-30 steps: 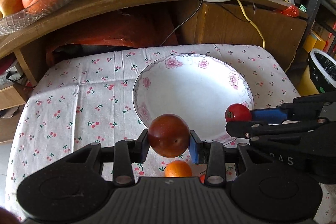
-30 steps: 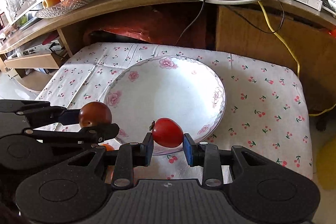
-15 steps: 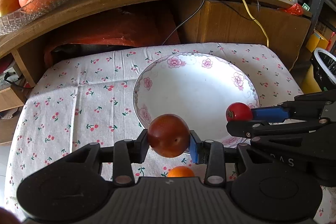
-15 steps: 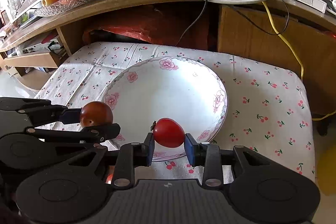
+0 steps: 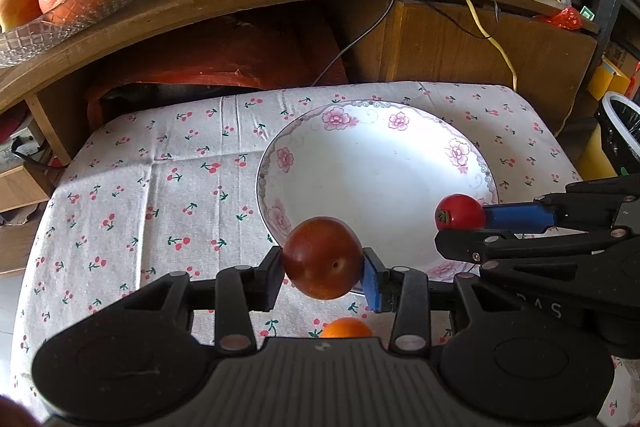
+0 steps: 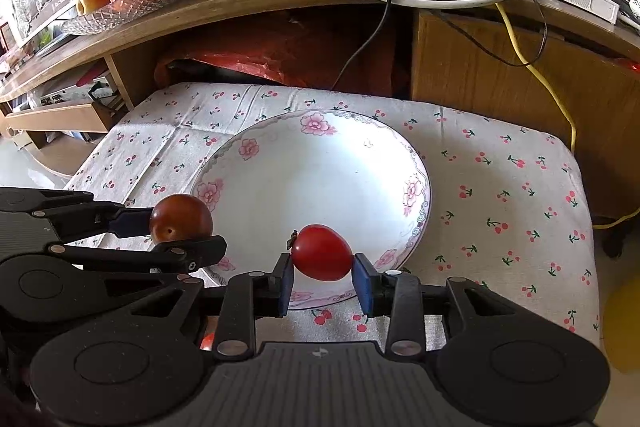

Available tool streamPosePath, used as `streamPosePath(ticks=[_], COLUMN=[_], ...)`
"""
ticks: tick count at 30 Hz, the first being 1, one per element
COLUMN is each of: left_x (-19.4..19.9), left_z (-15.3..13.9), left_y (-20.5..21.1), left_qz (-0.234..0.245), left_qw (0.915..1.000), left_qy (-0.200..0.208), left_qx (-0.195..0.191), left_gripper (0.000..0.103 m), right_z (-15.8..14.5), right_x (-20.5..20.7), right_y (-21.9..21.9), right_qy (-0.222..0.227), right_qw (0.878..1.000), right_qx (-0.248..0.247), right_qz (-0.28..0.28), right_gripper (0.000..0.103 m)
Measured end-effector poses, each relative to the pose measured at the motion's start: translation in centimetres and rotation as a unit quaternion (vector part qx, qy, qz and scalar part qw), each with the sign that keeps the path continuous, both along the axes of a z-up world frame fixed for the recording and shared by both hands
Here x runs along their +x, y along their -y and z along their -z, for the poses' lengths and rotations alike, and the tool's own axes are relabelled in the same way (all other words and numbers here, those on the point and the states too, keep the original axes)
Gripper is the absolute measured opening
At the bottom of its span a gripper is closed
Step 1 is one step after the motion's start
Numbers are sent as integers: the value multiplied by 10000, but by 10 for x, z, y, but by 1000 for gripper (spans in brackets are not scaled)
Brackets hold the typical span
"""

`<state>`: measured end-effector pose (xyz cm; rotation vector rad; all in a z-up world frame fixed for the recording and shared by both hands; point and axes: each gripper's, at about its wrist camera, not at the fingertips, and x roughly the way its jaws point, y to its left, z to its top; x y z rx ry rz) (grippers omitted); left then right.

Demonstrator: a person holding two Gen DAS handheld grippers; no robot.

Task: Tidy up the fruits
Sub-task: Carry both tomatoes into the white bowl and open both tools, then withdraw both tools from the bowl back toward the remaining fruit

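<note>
Dark-red plum (image 5: 322, 257) clamped in left gripper (image 5: 323, 277) above near rim of floral plate (image 5: 372, 163) — stem dimple facing the camera. Red tomato (image 6: 322, 252) pinched in right gripper (image 6: 323, 281), long axis crosswise, stem end leftward — over plate's near edge.

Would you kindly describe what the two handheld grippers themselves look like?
Both are matte black plastic. The left gripper and right gripper each have a ribbed body, round side discs, silver screw heads and blue finger pads. Raised letters mark the right one's side. No cables show.
</note>
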<state>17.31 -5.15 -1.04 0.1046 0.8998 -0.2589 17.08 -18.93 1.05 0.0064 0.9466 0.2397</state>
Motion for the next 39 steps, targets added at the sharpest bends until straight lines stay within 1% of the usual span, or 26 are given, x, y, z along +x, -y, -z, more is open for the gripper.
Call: streamPosePath(ticks=[5,17,23,39], left_x=[0,0,0,-1], left_z=[0,-1,-1,-1], left_y=[0,-1,0,1], left_qz=[-16,-33,-43,-7], left_qw=[10000,10000,10000,10000], left_qy=[18,37,34,58], left_qx=[27,20,16,69], left_gripper=[50,51,54,55], right_z=[0,-2,-2,-2], right_x=[0,-1,-2,-3], right_y=[0,5,7,7], right_qy=[10,92,89,91], right_qw=[10000,9999,9998,9999], right_qx=[-5,-14,-1,-20], right_qz=[13,120,151,142], right_gripper=[31,39,40,40])
